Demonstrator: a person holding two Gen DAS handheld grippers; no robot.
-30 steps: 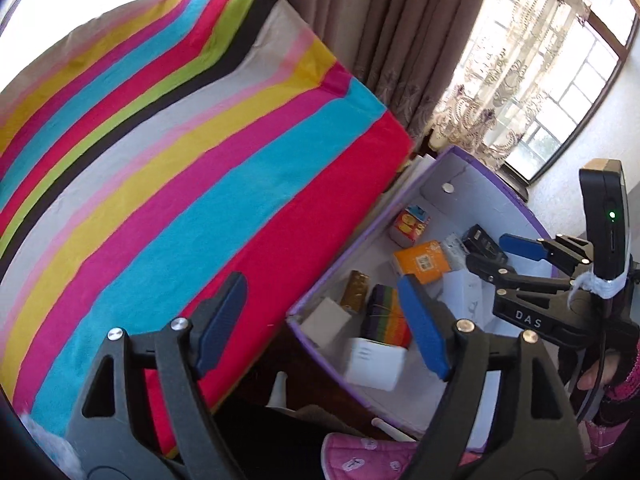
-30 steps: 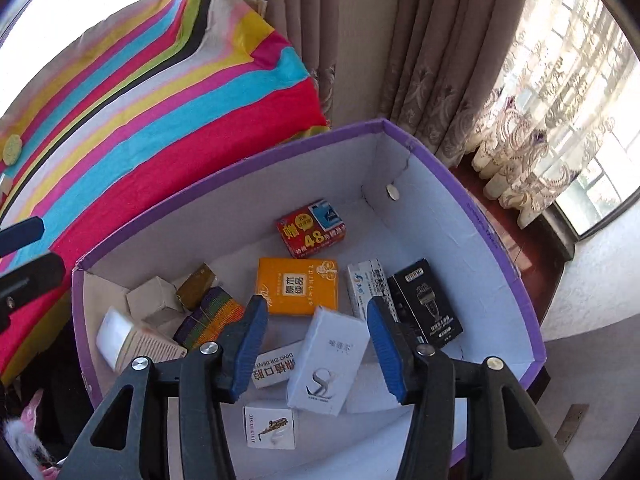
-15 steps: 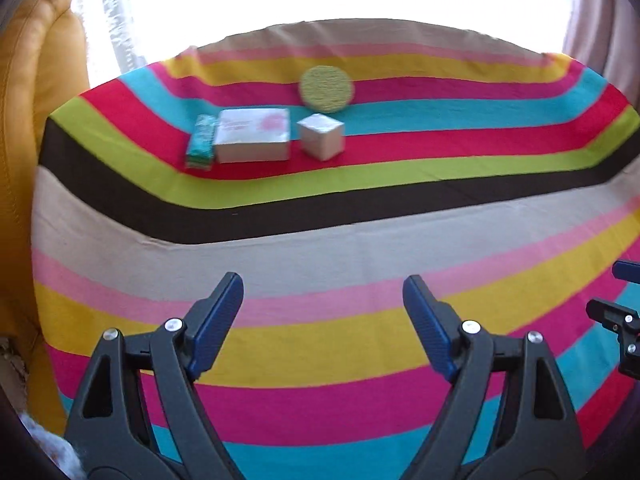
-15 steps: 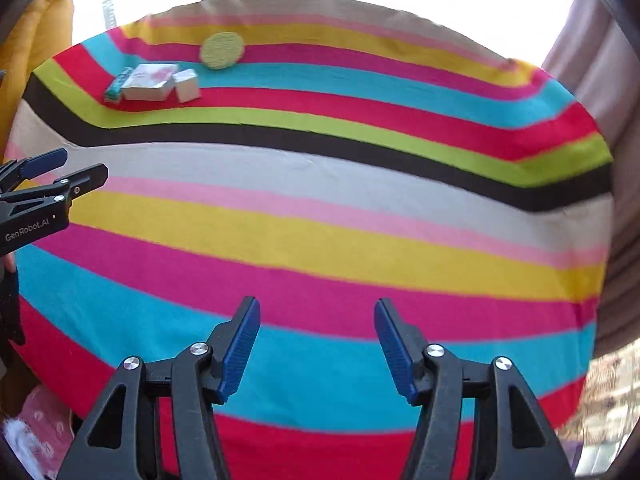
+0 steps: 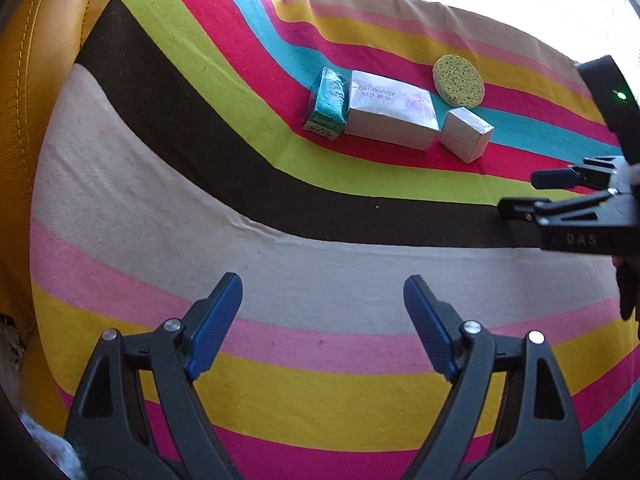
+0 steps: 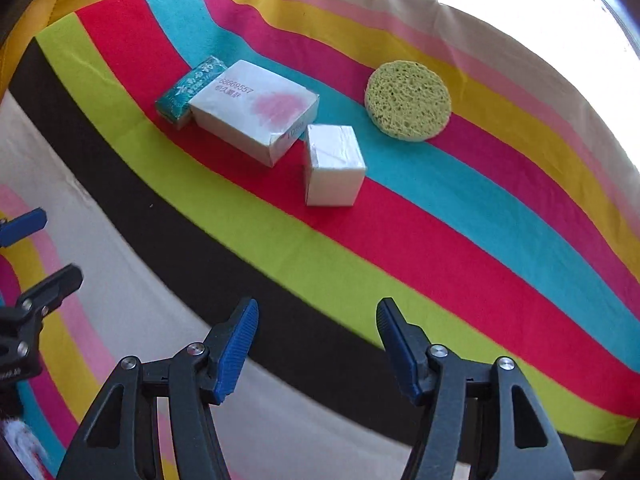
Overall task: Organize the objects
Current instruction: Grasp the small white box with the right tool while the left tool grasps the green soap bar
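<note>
From the left wrist: the left gripper (image 5: 322, 326) hangs with its blue pads wide apart and nothing between them, over the pale and pink bands of the striped cloth (image 5: 168, 216). Its jaws have just been opening. Well ahead of the claw and slightly to its right, four items sit on the red and teal stripes: a green packet (image 5: 328, 105) touching the left side of a large white box (image 5: 390, 111), a small white cube (image 5: 466, 134) just beside the box's right corner, and a round green sponge (image 5: 458, 81) beyond the cube. The right gripper (image 5: 560, 196) reaches in from the right edge, short of the cube.

From the right wrist: the right gripper (image 6: 314, 346) is parted and empty, its jaws likewise just opened wider. The small white cube (image 6: 334, 166) stands straight ahead of it, nearest of the group; the large white box (image 6: 256, 116) and green packet (image 6: 192, 90) lie ahead to the left, and the round green sponge (image 6: 408, 100) ahead to the right. The left gripper (image 6: 32, 248) shows at the left edge.

The risks, as they look from here: the cube sits close to the box corner, so a pad coming down on that side could nudge the box and packet out of line. The cloth is soft and rumpled, and a dragged pad might bunch it and tip the cube. With both claws converging on one cluster, they could also knock together.
</note>
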